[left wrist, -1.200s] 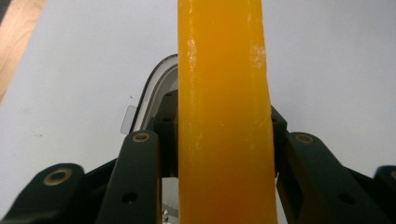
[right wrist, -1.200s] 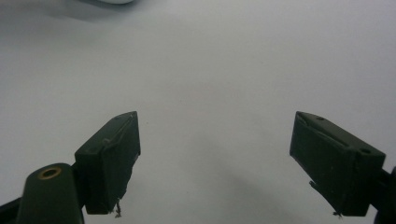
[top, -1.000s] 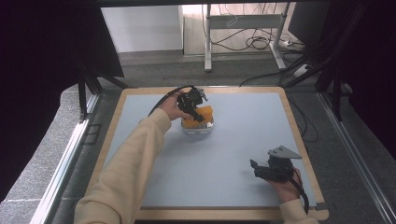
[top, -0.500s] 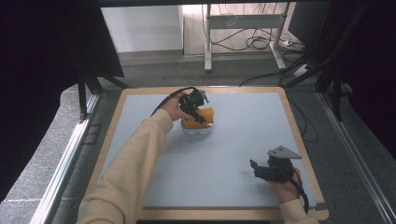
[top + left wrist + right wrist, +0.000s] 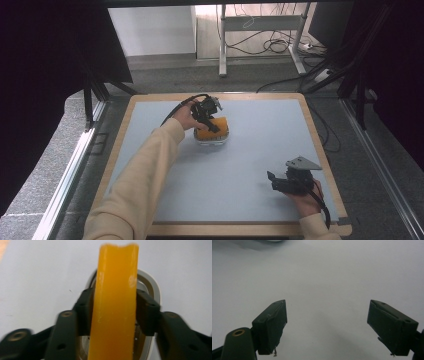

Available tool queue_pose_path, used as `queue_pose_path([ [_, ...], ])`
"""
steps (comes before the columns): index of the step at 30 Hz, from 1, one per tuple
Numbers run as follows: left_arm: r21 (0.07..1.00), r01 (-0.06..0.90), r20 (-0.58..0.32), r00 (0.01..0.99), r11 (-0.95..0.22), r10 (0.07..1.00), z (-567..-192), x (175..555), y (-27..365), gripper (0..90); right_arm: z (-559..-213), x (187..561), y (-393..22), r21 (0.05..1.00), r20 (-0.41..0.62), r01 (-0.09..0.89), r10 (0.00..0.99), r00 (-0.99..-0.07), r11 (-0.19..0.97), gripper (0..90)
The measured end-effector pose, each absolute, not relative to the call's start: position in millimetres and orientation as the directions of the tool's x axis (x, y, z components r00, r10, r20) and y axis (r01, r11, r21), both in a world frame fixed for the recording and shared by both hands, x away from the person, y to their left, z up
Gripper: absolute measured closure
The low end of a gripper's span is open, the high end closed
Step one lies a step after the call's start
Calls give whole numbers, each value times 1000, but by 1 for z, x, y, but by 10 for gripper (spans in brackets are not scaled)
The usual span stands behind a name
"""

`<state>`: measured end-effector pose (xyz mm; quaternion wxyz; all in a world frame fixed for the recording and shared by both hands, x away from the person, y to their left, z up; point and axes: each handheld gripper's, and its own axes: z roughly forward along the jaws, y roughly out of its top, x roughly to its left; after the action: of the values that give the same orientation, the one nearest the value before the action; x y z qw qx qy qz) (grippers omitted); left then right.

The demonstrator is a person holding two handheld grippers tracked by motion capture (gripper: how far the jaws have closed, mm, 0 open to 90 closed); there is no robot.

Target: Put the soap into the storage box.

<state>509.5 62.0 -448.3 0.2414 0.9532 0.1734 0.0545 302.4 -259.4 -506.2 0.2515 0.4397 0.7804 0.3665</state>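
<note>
The high view looks forward and down from above the person's side, taking in the whole table [image 5: 150, 107], with floor and cables in the upper frame. The left gripper view rides close, looking down its jaws at an orange piece [image 5: 115, 302] mid-frame; the high view has that piece [image 5: 215, 127] just above centre. The right gripper view looks low across bare table surface [image 5: 324, 272], its jaws wide at the bottom corners.

Beyond the far edge of your pale blue table [image 5: 250, 165] with its wooden rim, you can see a white metal stand [image 5: 260, 22] with a tangle of cables [image 5: 280, 46] on the grey floor [image 5: 165, 80], and black drapes [image 5: 45, 60] along both sides.
</note>
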Motion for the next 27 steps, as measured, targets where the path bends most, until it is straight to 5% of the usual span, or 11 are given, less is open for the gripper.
queue_pose_path([
  [1,484,305,28,931,-820,363,-446,509,62,410,-506,303,-259,794,-69,502,872,-485,342,166],
  [9,489,315,131,895,-813,426,-436,505,66,243,-506,302,-259,796,-75,497,870,-487,346,166],
  [27,605,349,91,863,-716,497,-415,473,97,248,-506,302,-258,796,-76,497,872,-484,345,166],
])
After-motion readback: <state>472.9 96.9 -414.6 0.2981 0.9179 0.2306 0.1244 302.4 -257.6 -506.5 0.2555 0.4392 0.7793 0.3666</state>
